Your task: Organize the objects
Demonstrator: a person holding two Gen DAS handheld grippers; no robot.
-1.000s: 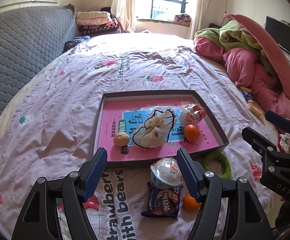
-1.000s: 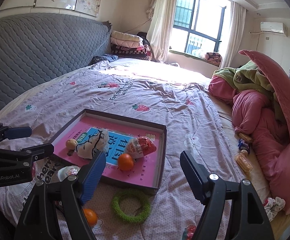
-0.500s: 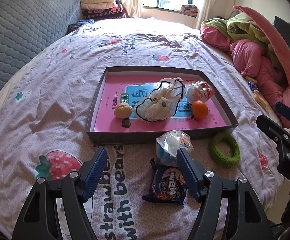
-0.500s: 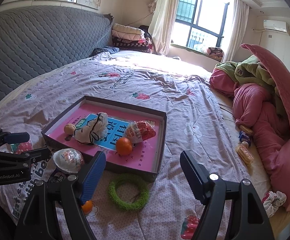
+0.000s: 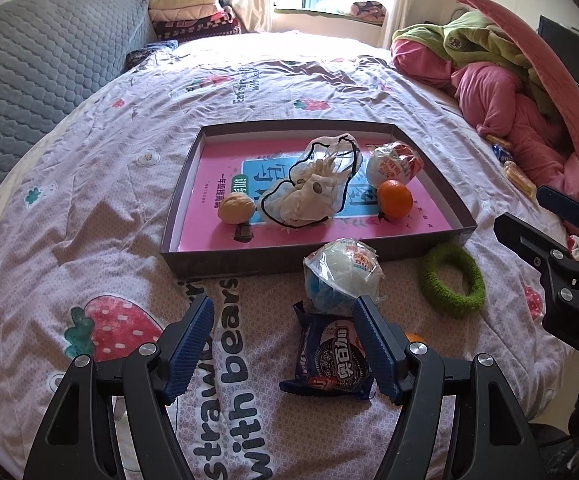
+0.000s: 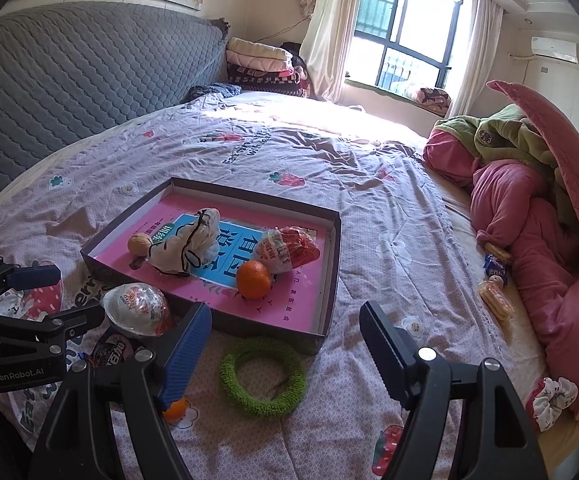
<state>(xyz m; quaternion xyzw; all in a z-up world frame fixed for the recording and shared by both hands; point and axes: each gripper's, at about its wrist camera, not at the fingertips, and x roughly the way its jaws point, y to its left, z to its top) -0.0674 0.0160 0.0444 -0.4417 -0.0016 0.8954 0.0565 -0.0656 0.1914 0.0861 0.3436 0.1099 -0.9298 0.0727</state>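
Both jaws wide open, we're gripping nothing: left gripper point(image 5: 283, 344) over the cookie pack point(image 5: 331, 360), right gripper point(image 6: 285, 340) over the green ring point(image 6: 262, 376). On the bed point(image 5: 89, 184), the tray point(image 5: 429, 246) holds pouch, orange and snacks; wrapped ball point(image 5: 343, 276), ring and pack lie outside its near edge.
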